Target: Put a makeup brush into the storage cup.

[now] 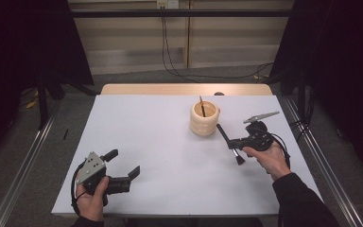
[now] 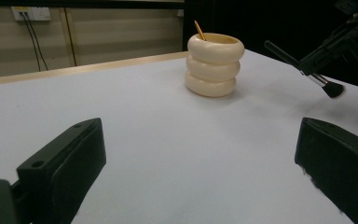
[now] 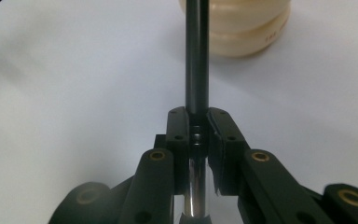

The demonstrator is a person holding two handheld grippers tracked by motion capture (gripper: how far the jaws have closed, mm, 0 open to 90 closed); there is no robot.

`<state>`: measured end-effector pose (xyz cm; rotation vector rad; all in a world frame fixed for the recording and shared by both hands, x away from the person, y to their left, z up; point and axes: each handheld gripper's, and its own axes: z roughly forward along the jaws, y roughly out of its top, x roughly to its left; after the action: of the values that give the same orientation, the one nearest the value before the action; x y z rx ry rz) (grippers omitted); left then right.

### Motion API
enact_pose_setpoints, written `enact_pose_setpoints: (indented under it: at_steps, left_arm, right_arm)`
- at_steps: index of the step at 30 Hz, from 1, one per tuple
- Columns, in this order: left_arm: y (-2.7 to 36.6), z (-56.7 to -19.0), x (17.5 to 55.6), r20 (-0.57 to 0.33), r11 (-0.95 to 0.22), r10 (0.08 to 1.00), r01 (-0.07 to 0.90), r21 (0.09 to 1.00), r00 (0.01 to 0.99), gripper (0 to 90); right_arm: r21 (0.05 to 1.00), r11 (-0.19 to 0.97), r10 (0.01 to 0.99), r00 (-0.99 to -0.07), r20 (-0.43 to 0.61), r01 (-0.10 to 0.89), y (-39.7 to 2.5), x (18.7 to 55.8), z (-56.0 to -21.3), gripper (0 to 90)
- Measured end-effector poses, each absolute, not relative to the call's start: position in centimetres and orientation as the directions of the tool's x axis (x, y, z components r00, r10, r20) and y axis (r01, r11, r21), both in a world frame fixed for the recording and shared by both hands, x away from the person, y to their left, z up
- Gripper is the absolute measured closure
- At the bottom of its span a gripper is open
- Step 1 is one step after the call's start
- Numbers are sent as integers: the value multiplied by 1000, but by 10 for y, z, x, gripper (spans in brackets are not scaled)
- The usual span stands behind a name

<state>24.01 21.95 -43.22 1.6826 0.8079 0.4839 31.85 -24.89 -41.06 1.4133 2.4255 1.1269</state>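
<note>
High view: fixed above the near edge of the white table [image 1: 170, 156], facing forward and down; takes in the whole tabletop, floor and far wall beyond.
Left gripper view: low over the table's near left part, looking along its own two black jaws, set wide apart, across to the cream ringed holder [image 2: 214, 65]; far wall behind.
Right gripper view: very close, looking down its jaws along the black brush handle [image 3: 197, 56]; the holder [image 3: 242, 28] fills the top edge.
Shared, all three: the holder [image 1: 203, 118] and the white tabletop around it.
Shared, high and left: the right gripper [image 1: 230, 143] with the brush [image 2: 307, 70].
</note>
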Motion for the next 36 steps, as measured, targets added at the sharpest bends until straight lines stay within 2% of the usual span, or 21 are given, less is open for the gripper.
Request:
enact_pose_setpoints:
  at_steps: [7, 14, 21, 28, 36]
  left_arm:
    - [220, -432, 240, -93, -114, 735, 257, 960, 671, 18]
    - [219, -431, 239, -91, -113, 737, 254, 961, 670, 17]
    - [220, -431, 239, -100, -103, 737, 257, 961, 669, 16]
    - [219, -429, 238, -112, -95, 719, 257, 962, 686, 7]
    - [219, -427, 237, -100, -97, 721, 243, 965, 685, 8]
  right_arm:
    - [764, 206, 778, -575, 251, 611, -254, 313, -409, 793]
    - [836, 136, 763, -595, 254, 531, -259, 307, -402, 793]
    - [879, 71, 737, -619, 272, 471, -271, 301, -394, 793]
    - [919, 33, 742, -626, 241, 394, -281, 293, -384, 793]
    - [922, 45, 709, -662, 243, 385, -280, 289, -382, 793]
